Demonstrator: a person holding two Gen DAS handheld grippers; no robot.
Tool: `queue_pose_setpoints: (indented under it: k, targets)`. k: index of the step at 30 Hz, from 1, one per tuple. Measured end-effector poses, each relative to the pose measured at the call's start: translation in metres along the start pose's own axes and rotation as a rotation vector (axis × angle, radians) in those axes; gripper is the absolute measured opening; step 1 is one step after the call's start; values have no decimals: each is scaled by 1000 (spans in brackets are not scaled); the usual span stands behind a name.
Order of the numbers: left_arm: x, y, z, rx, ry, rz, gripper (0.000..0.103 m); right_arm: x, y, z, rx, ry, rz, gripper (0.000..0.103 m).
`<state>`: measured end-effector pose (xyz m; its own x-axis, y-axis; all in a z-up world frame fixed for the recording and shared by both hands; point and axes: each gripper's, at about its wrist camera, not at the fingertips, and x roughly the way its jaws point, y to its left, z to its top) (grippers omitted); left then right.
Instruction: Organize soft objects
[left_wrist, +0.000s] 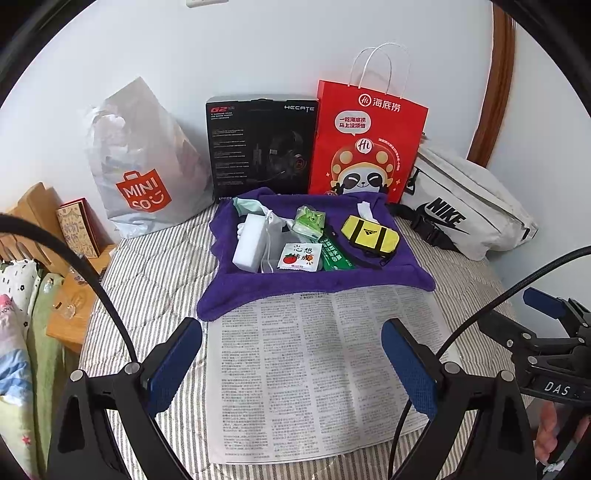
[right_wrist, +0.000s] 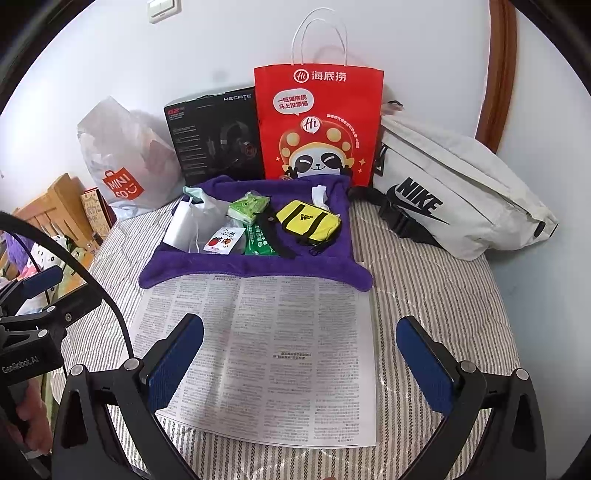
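Both the left tool (left_wrist: 291, 363) and the right tool (right_wrist: 299, 363) hover released over the newspaper (left_wrist: 314, 369), while the soft objects lie on the purple towel (left_wrist: 325, 280) on the bed, so a careless pinch may drag the towel too.

We see a plain pale wall (left_wrist: 258, 48) filling the upper frame, a curved brown wooden bedframe (left_wrist: 498, 85) at upper right, a grey-striped quilted bed cover (left_wrist: 147, 273) below, and a light wooden slatted rack (left_wrist: 33, 210) at left.
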<state>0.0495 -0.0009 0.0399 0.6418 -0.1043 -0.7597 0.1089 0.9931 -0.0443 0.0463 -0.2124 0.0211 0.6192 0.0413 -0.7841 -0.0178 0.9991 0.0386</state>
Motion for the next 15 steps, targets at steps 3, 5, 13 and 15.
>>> queue_pose_setpoints:
  k: [3,5,13,15]
  targets:
    - [-1,1,0,1,-3,4,98,0,0,-1,0,1,2,103]
    - [-1,1,0,1,-4,2,98,0,0,-1,-1,0,2,103]
    - [-1,0,1,0,-7,11,99,1,-2,-1,4,2,6,103]
    - [-2,2,2,-11,-19,12,101,2,-3,-1,8,6,8,103]
